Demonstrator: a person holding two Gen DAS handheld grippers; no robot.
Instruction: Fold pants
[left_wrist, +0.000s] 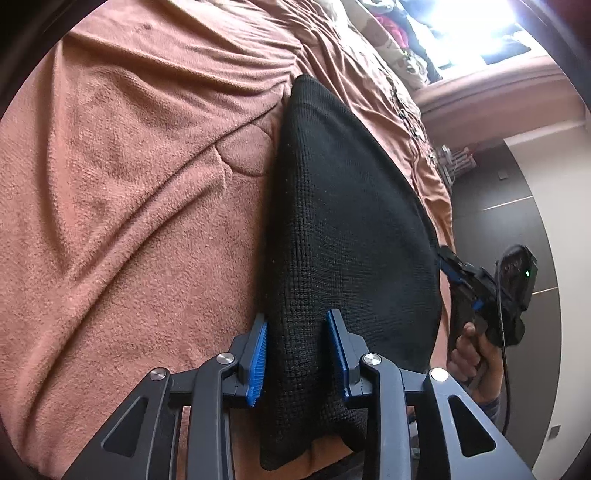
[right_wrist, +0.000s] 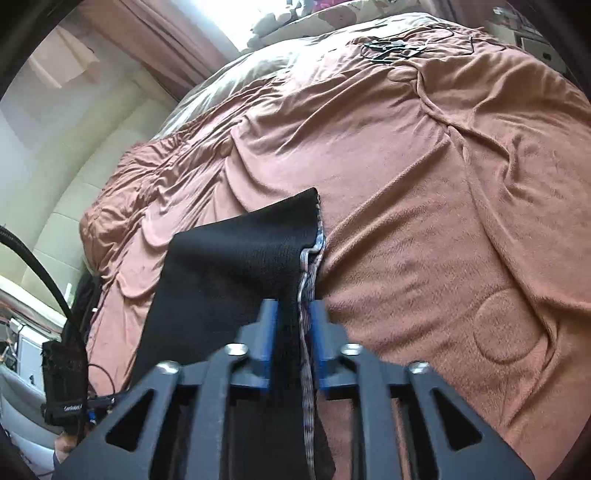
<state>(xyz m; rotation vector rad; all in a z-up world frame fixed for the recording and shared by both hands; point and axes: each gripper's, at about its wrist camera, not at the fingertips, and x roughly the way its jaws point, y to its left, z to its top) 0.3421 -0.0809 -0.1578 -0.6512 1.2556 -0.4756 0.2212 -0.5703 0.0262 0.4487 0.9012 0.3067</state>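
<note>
Between the blue pads of the left hand-held gripper (left_wrist: 297, 354) runs a thick band of the black knitted pants (left_wrist: 343, 229); the jaws stand fairly wide, straddling the cloth without visibly pressing it, so I cannot tell whether this side is truly gripping or merely cradling the fabric. The right hand-held gripper (right_wrist: 293, 339), by contrast, is closed narrow onto the pants' edge, where a striped grey inner band (right_wrist: 308, 288) shows beside the black knit. Pinching at that band likely gives a firm hold on a stiff, layered hem, which keeps the edge straight while the cloth is carried.

Outward from both tools, the pants hang stretched and lifted, their far end resting on or just above the bed, which is covered by a rumpled rust-coloured blanket (left_wrist: 129, 184). Holding two points of one end apart keeps the garment taut and flat, which I judge to be the set-up for laying one half over the other. In the left view the person's right hand (left_wrist: 471, 354) grips the other tool's handle near the bed's edge. Beyond the blanket lie pillows (left_wrist: 391, 48) and a bright window (left_wrist: 480, 26).
</note>
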